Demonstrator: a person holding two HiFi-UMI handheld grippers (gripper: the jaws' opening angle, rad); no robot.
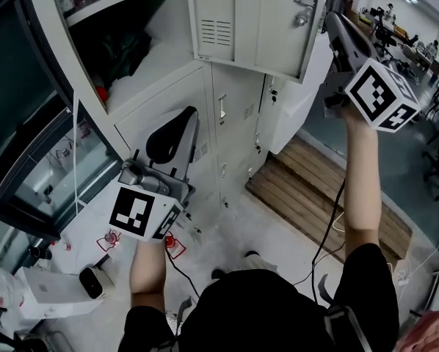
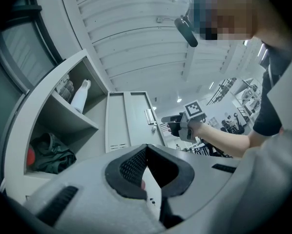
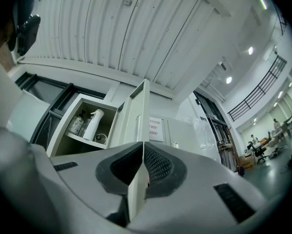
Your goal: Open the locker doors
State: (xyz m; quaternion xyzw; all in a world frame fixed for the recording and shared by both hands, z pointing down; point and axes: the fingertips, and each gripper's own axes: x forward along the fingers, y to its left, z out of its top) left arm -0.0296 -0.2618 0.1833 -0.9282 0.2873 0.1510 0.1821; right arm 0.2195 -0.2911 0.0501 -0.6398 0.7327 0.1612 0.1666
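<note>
Upper locker door (image 3: 138,111) looks swung open with the right tool (image 3: 143,146) clamped on its edge, left tool (image 2: 147,151) pinching the lower locker door (image 2: 152,191), so next up is probably pulling that one out.

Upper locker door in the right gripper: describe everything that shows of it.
The light grey sheet-metal upper locker door stands swung open from its compartment, above the row of lower lockers. Its face has long pressed panels, a block of vent louvres near a lower corner and a metallic latch close to the free edge. The right gripper is shut on that thin free edge. Nothing else is seen touching the door.
</note>
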